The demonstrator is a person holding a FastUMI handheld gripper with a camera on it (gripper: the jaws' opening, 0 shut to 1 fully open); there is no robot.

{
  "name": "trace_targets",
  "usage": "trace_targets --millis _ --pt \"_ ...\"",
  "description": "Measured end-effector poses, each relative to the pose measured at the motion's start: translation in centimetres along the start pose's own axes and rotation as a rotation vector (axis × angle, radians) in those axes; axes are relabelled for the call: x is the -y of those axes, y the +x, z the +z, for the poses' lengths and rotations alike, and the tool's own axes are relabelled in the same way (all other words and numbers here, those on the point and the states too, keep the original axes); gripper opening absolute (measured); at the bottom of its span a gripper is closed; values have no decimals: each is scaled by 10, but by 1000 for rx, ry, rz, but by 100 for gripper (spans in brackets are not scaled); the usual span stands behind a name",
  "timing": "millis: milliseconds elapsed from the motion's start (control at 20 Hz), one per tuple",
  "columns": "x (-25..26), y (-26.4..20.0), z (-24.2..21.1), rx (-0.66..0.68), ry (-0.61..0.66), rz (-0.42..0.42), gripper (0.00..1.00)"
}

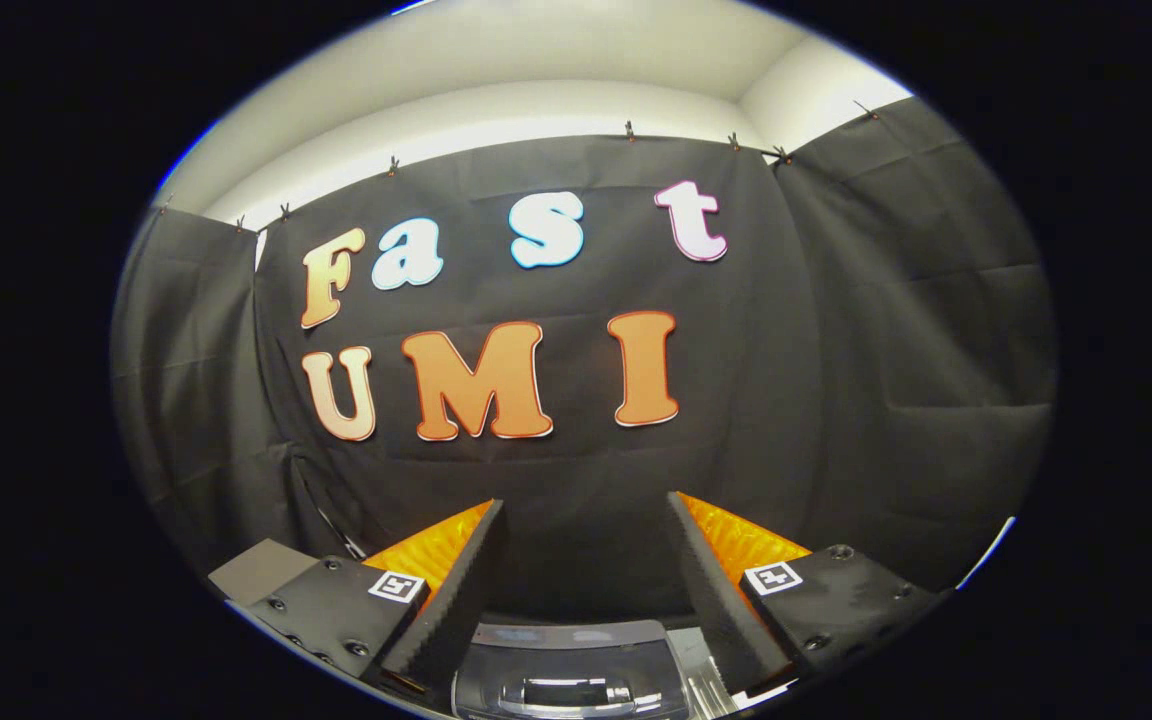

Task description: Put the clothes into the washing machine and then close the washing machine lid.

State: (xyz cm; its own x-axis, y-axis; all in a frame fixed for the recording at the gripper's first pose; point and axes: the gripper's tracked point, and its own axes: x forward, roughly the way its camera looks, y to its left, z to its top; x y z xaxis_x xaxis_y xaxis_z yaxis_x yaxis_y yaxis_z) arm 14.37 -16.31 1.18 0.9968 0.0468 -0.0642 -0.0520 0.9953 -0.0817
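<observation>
Gripper [584, 515] fingers apart above dark glossy washing machine lid [566, 675]

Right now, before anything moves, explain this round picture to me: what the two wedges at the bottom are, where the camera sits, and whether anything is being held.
The camera rides on a hand-held two-finger tongs and looks forward along its fingers, so the picture bulges like a fish's eye. The two ridged wedges at the bottom are those fingers, standing well apart with nothing between them: the tongs is open and holds nothing. Each finger sits on a dark block bearing a small square black-and-white marker.

Beyond the fingers hangs the black cloth booth wall, clipped up below a pale wall and ceiling.

Low down, between the fingers and below them, you see part of a dark glossy panel with a grey rim, probably the washing machine's top; too little shows to be sure.
</observation>
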Motion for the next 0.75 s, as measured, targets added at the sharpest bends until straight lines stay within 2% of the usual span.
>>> trace_targets --millis 350,500,750 --pt "-16 -44 11 61 -40 -141 100" --pt "-26 -60 5 67 -26 -168 100" --pt "-39 -76 9 63 -42 -164 100"
